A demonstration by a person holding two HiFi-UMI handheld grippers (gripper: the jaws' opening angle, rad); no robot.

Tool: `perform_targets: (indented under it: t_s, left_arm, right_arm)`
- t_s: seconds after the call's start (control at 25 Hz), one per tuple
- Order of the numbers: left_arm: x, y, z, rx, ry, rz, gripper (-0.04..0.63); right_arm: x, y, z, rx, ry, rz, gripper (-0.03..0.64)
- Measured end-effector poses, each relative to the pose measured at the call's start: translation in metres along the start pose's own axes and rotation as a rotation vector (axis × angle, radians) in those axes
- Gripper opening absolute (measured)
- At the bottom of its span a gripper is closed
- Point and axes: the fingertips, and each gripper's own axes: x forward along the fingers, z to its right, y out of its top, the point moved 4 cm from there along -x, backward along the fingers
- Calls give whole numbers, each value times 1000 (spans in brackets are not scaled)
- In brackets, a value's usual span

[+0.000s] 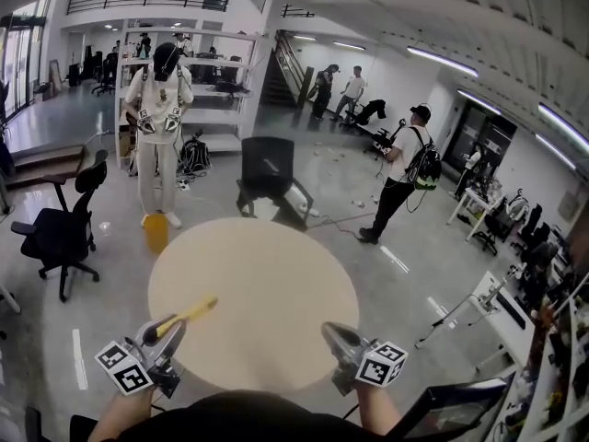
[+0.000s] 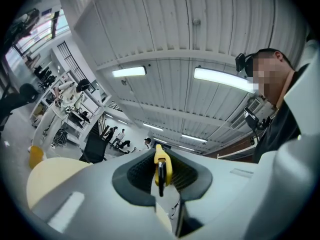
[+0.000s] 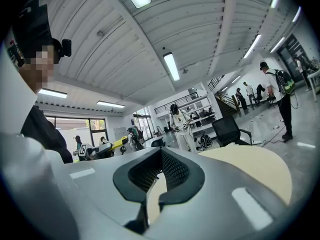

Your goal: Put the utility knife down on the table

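A yellow utility knife (image 1: pixel 190 314) sticks forward and up out of my left gripper (image 1: pixel 171 329), which is shut on it at the near left rim of the round beige table (image 1: pixel 267 274). In the left gripper view the knife (image 2: pixel 162 165) stands on edge between the dark pads (image 2: pixel 137 176), with the table (image 2: pixel 47 176) low at the left. My right gripper (image 1: pixel 335 335) hovers at the table's near right rim, shut and empty. In the right gripper view its jaws (image 3: pixel 159 176) meet over the table (image 3: pixel 250 169), and the knife (image 3: pixel 113 144) shows far left.
A black office chair (image 1: pixel 268 177) stands just beyond the table, and a yellow object (image 1: pixel 155 231) sits on the floor at its far left. Another chair (image 1: pixel 60 233) is at the left. People stand farther off (image 1: pixel 158 99) (image 1: pixel 403 173). Desks (image 1: pixel 497 302) line the right.
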Motion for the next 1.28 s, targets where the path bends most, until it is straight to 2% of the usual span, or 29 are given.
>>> perform_targets:
  t_s: [0.2, 0.44, 0.6, 0.72, 0.88, 0.96, 1.12, 1.28]
  left_arm:
    - [0, -2, -24, -24, 9, 4, 57]
    - [10, -11, -41, -39, 62, -4, 57]
    - [42, -23, -39, -23, 95, -20, 57]
    - [78, -34, -39, -2, 134, -22, 57]
    - [134, -57, -31, -40, 197, 4, 57]
    - [155, -61, -20, -36, 222, -3, 57]
    - [168, -54, -10, 1, 243, -12, 57]
    - [158, -51, -35, -7, 252, 4, 57]
  right_arm:
    - [26, 1, 4, -9, -3, -31, 14]
    - [45, 2, 29, -1, 26, -56, 14]
    - [51, 0, 68, 24, 66, -68, 14]
    - [57, 4, 114, 40, 104, -72, 14]
    - [60, 18, 186, 20, 157, -108, 14]
    - [65, 31, 211, 13, 191, -114, 14]
    - [86, 42, 225, 16, 244, -101, 14]
    - [118, 40, 231, -1, 230, -102, 14]
